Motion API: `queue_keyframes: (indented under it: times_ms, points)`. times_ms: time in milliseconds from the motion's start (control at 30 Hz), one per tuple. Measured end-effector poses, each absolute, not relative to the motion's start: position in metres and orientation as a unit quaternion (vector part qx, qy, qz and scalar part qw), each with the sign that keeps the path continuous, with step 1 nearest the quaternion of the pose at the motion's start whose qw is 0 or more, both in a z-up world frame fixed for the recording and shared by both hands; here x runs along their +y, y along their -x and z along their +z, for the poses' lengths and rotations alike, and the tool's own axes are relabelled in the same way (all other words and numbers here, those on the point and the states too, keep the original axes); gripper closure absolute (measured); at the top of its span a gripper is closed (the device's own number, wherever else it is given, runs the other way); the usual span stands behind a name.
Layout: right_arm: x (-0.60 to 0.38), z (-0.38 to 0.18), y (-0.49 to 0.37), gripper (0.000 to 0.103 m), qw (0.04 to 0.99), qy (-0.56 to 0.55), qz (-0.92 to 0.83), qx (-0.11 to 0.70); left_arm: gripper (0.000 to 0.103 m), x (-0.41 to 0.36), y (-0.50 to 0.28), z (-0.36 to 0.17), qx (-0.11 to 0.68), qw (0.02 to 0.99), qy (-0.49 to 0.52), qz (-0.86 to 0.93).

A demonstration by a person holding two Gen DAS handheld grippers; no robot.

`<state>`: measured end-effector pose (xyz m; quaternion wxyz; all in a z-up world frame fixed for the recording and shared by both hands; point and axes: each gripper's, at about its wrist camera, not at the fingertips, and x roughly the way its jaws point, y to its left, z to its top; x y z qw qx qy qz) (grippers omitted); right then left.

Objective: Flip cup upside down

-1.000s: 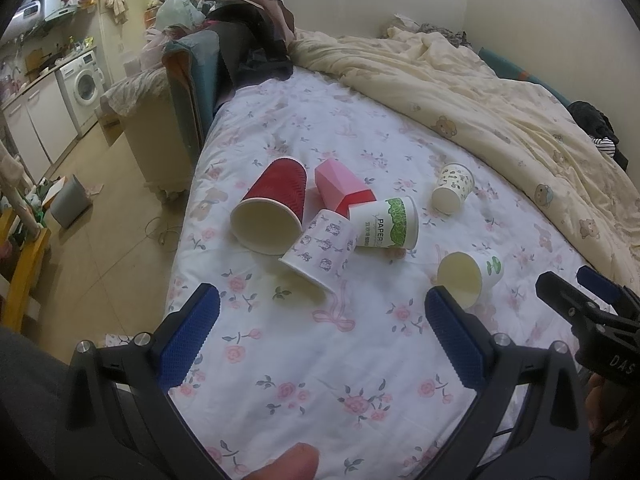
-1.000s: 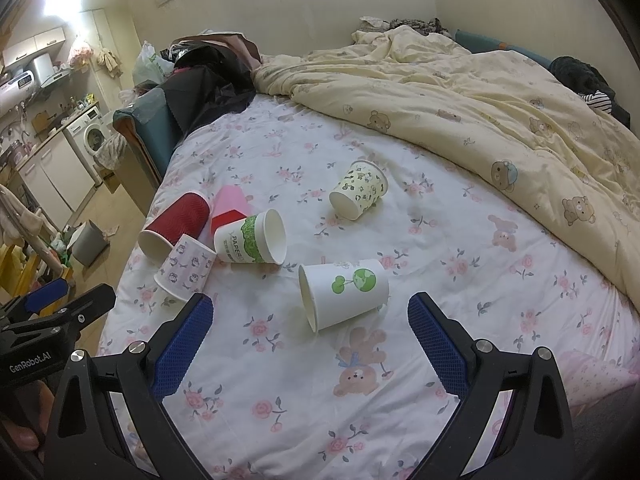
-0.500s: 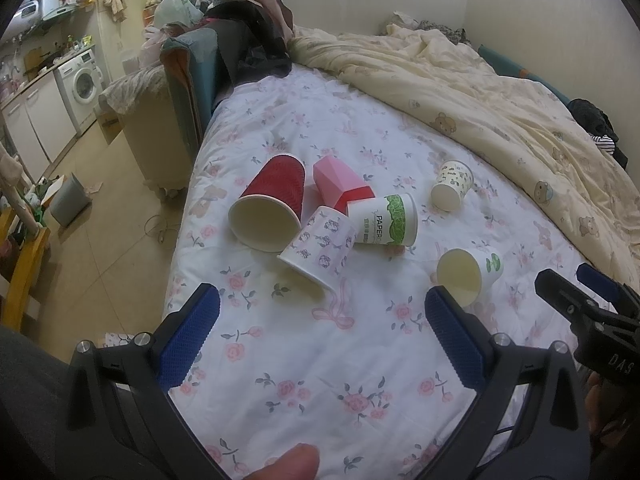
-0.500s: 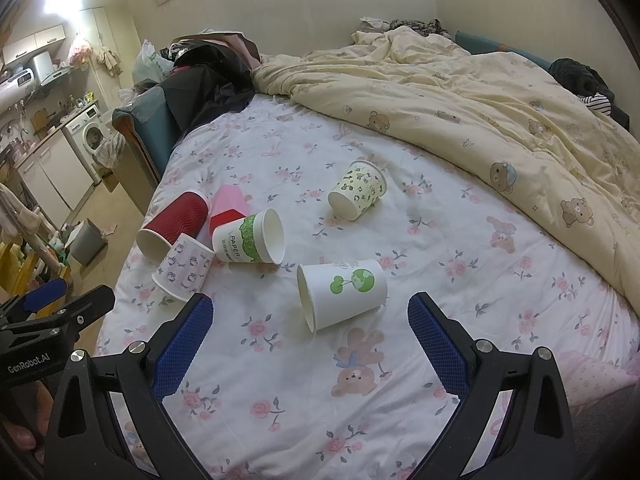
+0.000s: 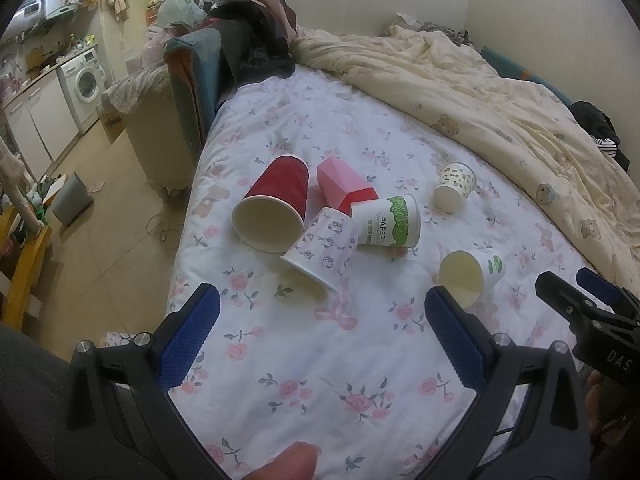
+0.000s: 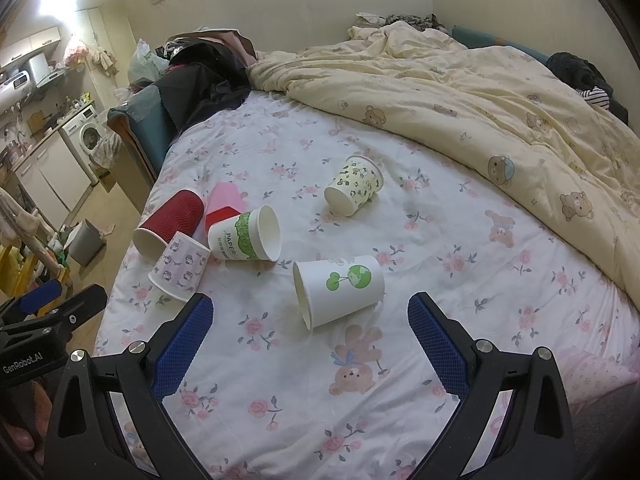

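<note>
Several cups lie on their sides on the floral bedsheet. A red ribbed cup, a pink cup, a lilac-patterned cup and a green "PAPER" cup lie clustered. A white cup with green trees lies just ahead of my right gripper. A leopard-print cup lies farther back. My left gripper is open and empty, short of the cluster. My right gripper is open and empty.
A cream bear-print duvet is bunched along the right and back of the bed. The bed's left edge drops to the floor. Dark clothes are piled at the head end. A grey bin stands on the floor.
Both grippers have eased slightly forward toward the cups. No cup has moved.
</note>
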<state>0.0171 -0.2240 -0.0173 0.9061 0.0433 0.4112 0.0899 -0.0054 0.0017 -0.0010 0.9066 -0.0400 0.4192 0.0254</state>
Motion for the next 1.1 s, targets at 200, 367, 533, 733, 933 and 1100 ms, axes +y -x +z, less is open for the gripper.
queue_keyframes:
  times_ms: [200, 367, 533, 733, 933, 1100]
  points:
    - [-0.225, -0.018, -0.018, 0.003, 0.905, -0.043, 0.091, 0.413, 0.002, 0.003, 0.006, 0.000, 0.420, 0.906, 0.043, 0.023]
    - [-0.224, -0.014, -0.022, 0.003, 0.906, -0.043, 0.092, 0.410, 0.002, 0.006, -0.003, 0.011, 0.426, 0.903, 0.056, 0.018]
    - [-0.224, -0.004, -0.042, 0.003, 0.910, -0.030, 0.090, 0.403, 0.002, 0.013, -0.030, 0.022, 0.446, 0.892, 0.069, 0.025]
    - [-0.225, 0.001, -0.078, 0.003, 0.908, -0.035, 0.096, 0.407, 0.002, 0.012, -0.057, 0.023, 0.452, 0.890, 0.053, 0.027]
    - [-0.218, 0.004, -0.112, 0.003, 0.905, -0.024, 0.110, 0.411, 0.002, 0.011, -0.094, 0.020, 0.476, 0.878, 0.055, 0.026]
    - [-0.219, -0.003, -0.144, 0.003, 0.895, -0.026, 0.123, 0.428, 0.002, 0.005, -0.129, 0.009, 0.510, 0.858, 0.060, 0.019]
